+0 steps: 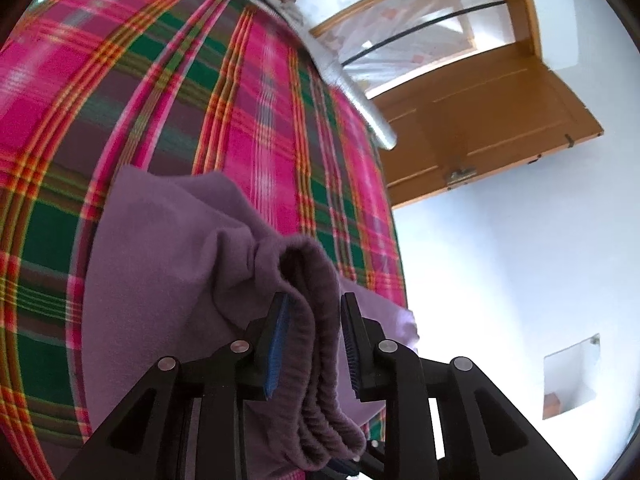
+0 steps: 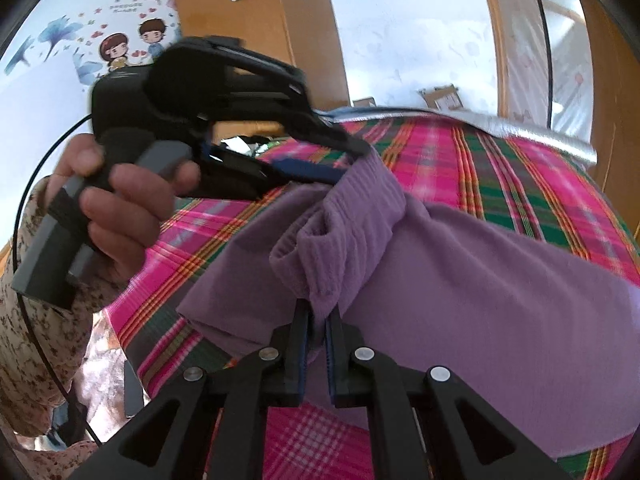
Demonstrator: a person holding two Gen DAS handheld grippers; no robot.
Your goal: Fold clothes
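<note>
A purple fleece garment (image 1: pixel 160 260) lies on a pink and green plaid bed sheet (image 1: pixel 160 80). Its ribbed waistband (image 1: pixel 312 264) hangs bunched between the fingers of my left gripper (image 1: pixel 314 300). Those jaws stand apart, and a gap shows beside the right pad. In the right wrist view, my right gripper (image 2: pixel 318 312) is shut on a fold of the purple garment (image 2: pixel 480 280) near the waistband (image 2: pixel 352 232). The left gripper (image 2: pixel 352 160) shows there too, held by a hand (image 2: pixel 120 208), with its tips at the raised end of the waistband.
The plaid sheet (image 2: pixel 520 160) covers the bed, with a silvery padded edge (image 1: pixel 352 84) along its far side. An open wooden door (image 1: pixel 500 120) stands beyond the bed. A floral sleeve (image 2: pixel 24 320) is at the left, and a white wall lies to the right.
</note>
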